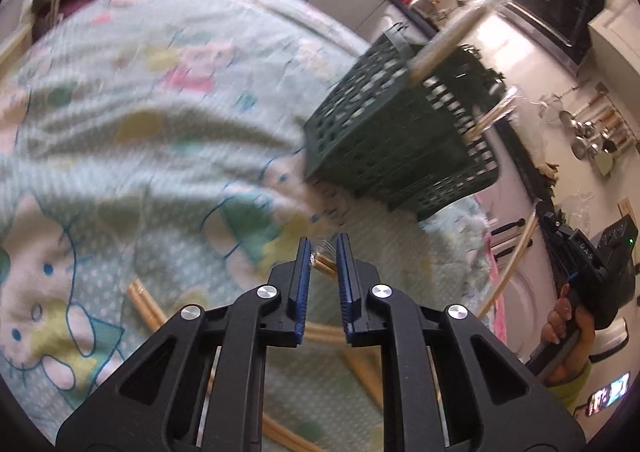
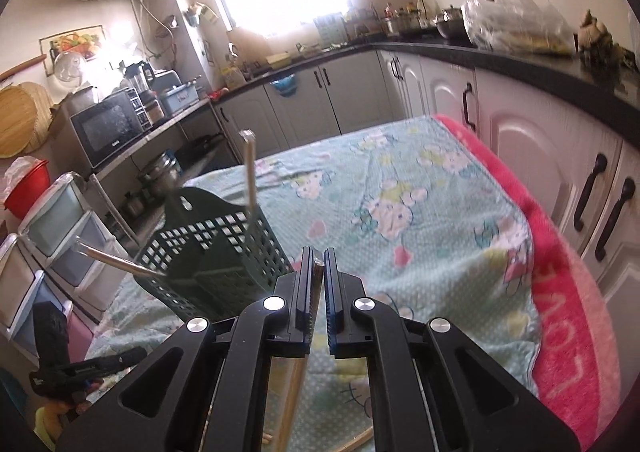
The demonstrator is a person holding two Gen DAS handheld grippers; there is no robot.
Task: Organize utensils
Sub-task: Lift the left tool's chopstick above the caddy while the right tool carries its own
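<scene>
Green basket (image 1: pixel 400 132) stands on the cloth (image 1: pixel 140 112), at 2 o'clock from the left gripper (image 1: pixel 324 252) in the left wrist view; at 10 o'clock from the right gripper (image 2: pixel 318 264) in the right wrist view (image 2: pixel 216 252). Perforated walls, at least two compartments. Wrapped chopsticks (image 1: pixel 444 40) lean out of the basket top, clear wrap on the ends; in the right view one pair stands near upright (image 2: pixel 250 180), another tilts out toward 9 o'clock (image 2: pixel 116 260).

Left gripper: jaws narrow, blue pads on the wrapped end of a chopstick pair (image 1: pixel 325 264), the sticks running down toward 5 o'clock. More loose pairs (image 1: pixel 146 304) lie on the cloth below, at 7 and 5 o'clock.

Right gripper: jaws nearly together, pinching a chopstick pair (image 2: pixel 318 272) that hangs down behind the fingers.

Right gripper body and a hand (image 1: pixel 568 336) show at 4 o'clock in the left view. Cloth is pale green with cartoon prints, pink towel (image 2: pixel 568 312) under it at the right edge. Kitchen cabinets (image 2: pixel 500 124), dark counter, microwave (image 2: pixel 108 128) around; image blurred in the left view.
</scene>
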